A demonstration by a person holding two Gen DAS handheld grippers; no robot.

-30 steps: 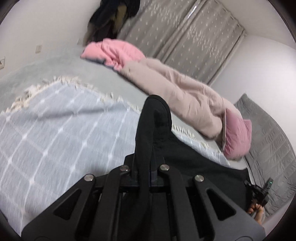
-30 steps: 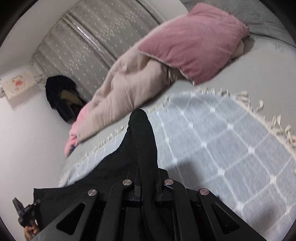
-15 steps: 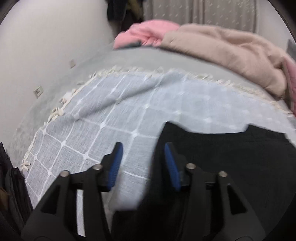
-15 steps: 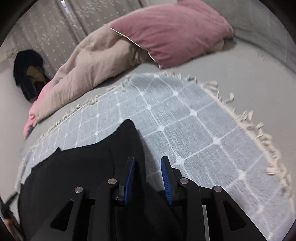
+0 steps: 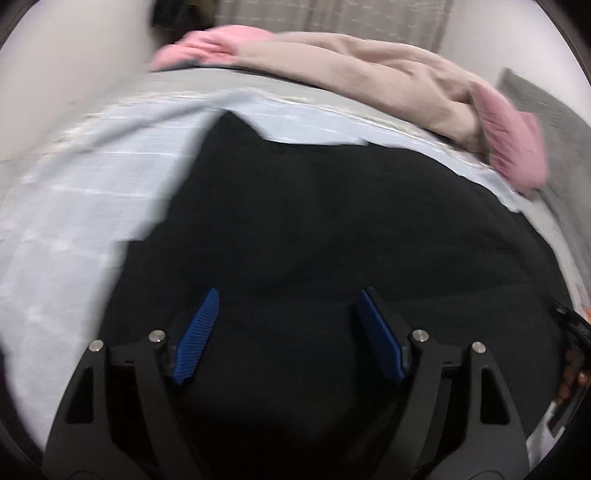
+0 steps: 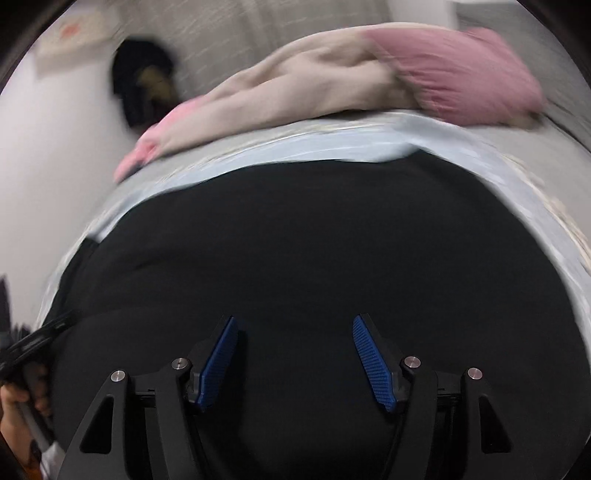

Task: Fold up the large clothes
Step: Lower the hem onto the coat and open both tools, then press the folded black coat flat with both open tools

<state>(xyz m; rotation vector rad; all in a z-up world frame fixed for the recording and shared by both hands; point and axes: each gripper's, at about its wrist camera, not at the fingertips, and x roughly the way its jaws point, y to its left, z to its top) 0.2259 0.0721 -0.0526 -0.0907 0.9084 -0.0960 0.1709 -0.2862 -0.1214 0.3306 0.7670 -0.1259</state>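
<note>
Beneath both tools, jaws just spread apart and empty, the black garment (image 5: 332,221) seemingly lies flat, its edges blurred

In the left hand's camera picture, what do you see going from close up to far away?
left gripper → black garment → light blue checked blanket → grey bed sheet → beige and pink bedding → curtain

Black garment (image 5: 332,221): one
Checked blanket (image 5: 74,206): one
Beige duvet (image 5: 369,70): one
Pink pillow (image 6: 461,74): one
Grippers: two, left gripper (image 5: 288,299), right gripper (image 6: 293,325)
</note>
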